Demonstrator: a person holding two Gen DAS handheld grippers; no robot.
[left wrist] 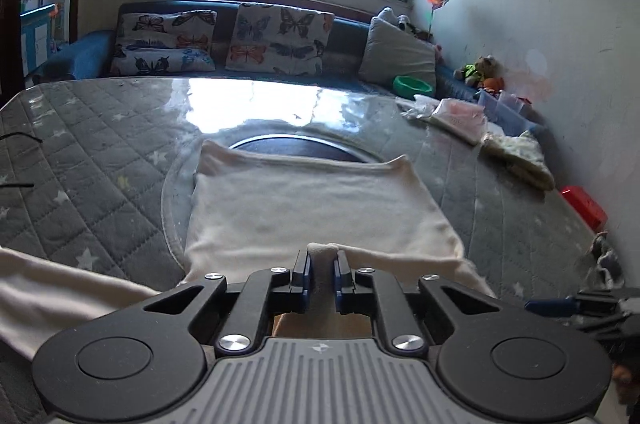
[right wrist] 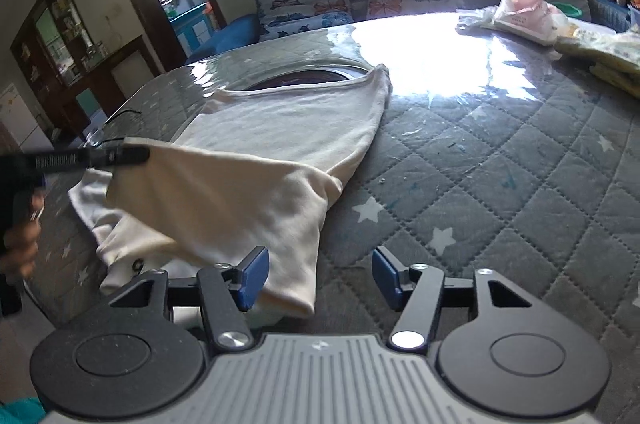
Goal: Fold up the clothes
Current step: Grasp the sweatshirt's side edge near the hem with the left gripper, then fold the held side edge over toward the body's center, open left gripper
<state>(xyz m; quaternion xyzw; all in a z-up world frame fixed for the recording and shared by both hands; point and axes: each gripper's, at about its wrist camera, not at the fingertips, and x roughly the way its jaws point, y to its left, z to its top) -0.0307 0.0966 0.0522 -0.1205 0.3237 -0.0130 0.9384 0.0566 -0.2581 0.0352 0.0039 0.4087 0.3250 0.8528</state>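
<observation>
Shirt [left wrist: 312, 200], cream, lies flat on quilted table [left wrist: 100, 144], far hem over the round hole, near end bunched toward the person. Left gripper [left wrist: 322, 264] has jaws pressed on a fold of the near edge, cloth lifted off the table in the right wrist view, where it hangs as a raised flap. Right gripper [right wrist: 320, 276] sits low over the table, jaws spread, holding nothing; the hanging corner of the flap lies just left of its gap, beside the left finger. Right gripper is nearer that free corner, so it probably needs a small shift left to pinch it.
</observation>
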